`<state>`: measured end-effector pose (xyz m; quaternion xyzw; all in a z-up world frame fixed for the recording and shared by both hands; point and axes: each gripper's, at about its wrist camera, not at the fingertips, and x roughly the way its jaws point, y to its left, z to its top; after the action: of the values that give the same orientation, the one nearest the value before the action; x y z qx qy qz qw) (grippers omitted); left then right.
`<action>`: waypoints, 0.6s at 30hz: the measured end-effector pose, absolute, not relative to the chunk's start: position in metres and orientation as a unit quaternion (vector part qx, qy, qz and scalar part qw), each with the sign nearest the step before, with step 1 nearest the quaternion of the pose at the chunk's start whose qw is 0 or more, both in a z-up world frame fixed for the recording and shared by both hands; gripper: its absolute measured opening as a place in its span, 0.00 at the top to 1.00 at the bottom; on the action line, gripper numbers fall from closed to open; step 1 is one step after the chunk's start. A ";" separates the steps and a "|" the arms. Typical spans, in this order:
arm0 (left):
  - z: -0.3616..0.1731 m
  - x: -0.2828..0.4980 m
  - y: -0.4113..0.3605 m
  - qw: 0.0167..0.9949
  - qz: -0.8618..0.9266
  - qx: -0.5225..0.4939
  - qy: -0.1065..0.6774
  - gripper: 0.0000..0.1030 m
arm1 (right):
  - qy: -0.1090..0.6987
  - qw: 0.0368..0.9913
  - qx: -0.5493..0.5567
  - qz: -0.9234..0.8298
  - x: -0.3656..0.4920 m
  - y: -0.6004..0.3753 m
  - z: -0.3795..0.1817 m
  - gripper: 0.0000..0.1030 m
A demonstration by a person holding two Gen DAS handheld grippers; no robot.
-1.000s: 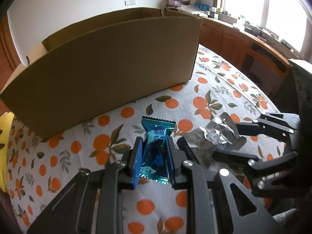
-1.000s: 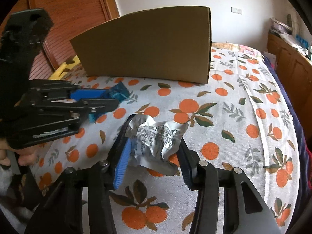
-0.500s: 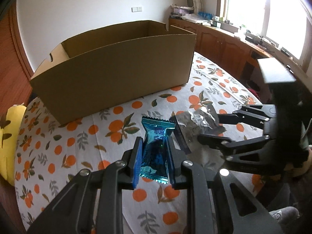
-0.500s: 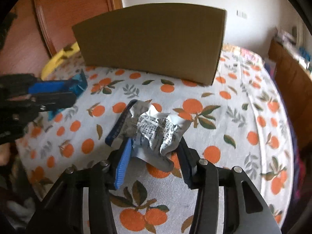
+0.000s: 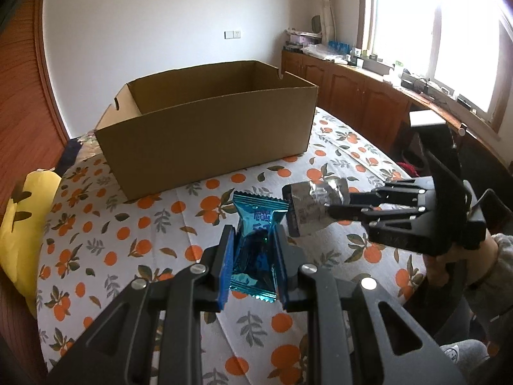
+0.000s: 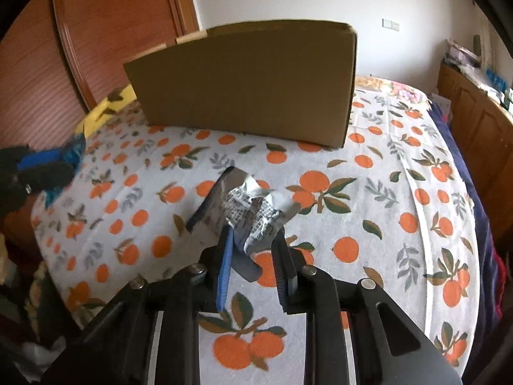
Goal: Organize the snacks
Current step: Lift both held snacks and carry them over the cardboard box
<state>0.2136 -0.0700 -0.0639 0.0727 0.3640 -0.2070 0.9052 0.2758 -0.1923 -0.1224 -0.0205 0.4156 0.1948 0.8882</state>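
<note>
My left gripper (image 5: 253,235) is shut on a shiny blue snack packet (image 5: 259,221) and holds it above the orange-print tablecloth (image 5: 134,240). The open cardboard box (image 5: 205,134) stands behind it, and its inside shows from above. My right gripper (image 6: 251,240) is closing its jaws on a crumpled silver snack packet (image 6: 253,215), which the pads pinch just over the cloth. The left wrist view shows the right gripper (image 5: 336,207) from the side, with the silver packet (image 5: 314,202) in it. At the left edge of the right wrist view the left gripper (image 6: 48,166) is blurred.
The box (image 6: 250,86) fills the back of the table. A yellow cushion (image 5: 19,224) lies at the table's left edge. Wooden cabinets (image 5: 368,96) with clutter run under the window on the right. A person's hand and grey sleeve (image 5: 474,263) hold the right gripper.
My left gripper has risen and pulled back with the blue packet, so the box's inside now shows. The right jaws have narrowed onto the silver packet and squeezed it.
</note>
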 end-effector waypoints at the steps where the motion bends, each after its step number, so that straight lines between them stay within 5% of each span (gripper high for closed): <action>1: -0.064 0.212 -0.069 0.905 -0.207 0.072 0.363 0.80 | 0.416 0.890 -0.035 0.187 0.274 -0.190 -0.120 0.79; 18: -0.043 0.213 -0.063 0.916 -0.211 0.060 0.337 0.80 | 0.378 0.905 -0.017 0.195 0.262 -0.188 -0.073 0.79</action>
<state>0.2135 -0.0628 -0.0434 0.0603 0.3369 -0.2113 0.9155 0.2615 -0.1880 -0.0726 -0.0175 0.3776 0.1949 0.9051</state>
